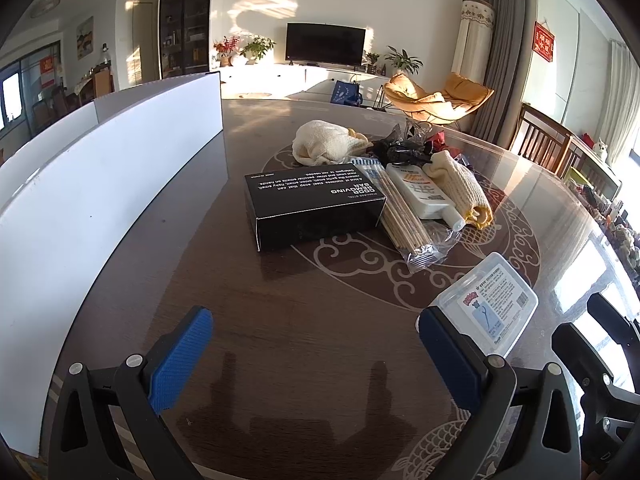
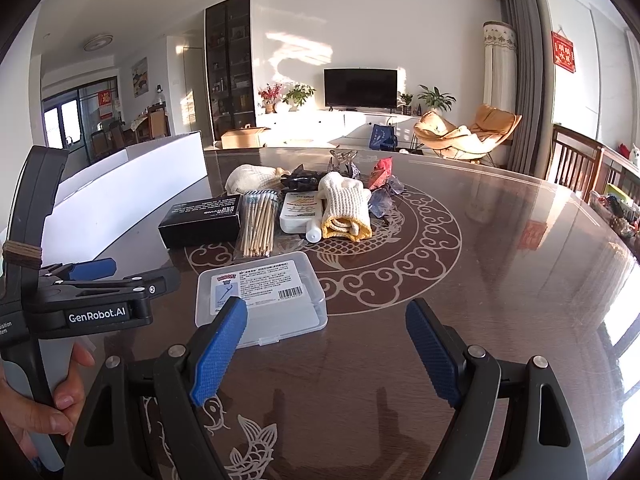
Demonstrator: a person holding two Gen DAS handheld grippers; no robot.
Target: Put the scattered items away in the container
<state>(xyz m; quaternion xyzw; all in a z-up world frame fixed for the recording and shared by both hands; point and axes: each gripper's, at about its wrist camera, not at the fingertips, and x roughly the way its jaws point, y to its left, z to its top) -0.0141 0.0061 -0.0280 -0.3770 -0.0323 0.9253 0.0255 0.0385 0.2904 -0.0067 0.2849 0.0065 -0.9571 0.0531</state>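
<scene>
Nothing looks tidied yet: every item visible lies loose on the dark patterned surface (image 2: 460, 280), and the container is most likely the white box (image 1: 120, 184) along the left edge, whose inside is hidden, so whether it holds anything cannot be told. Clustered mid-surface are a black soap box (image 1: 316, 208), a packet of wooden sticks (image 1: 404, 220) touching its side, a white lotion tube (image 1: 424, 194), a rolled cream cloth (image 1: 464, 188), another cream cloth (image 1: 324, 142) farther back, and a dark crumpled tangle (image 1: 404, 148) behind. A clear plastic floss case (image 2: 260, 296) sits apart, nearest the tools. The left gripper (image 1: 316, 356) hangs wide open over bare surface, gripping nothing. The right gripper (image 2: 326, 344) is likewise spread wide and empty, one pad overlapping the floss case in view. The whole job appears to remain, the case likely first.
</scene>
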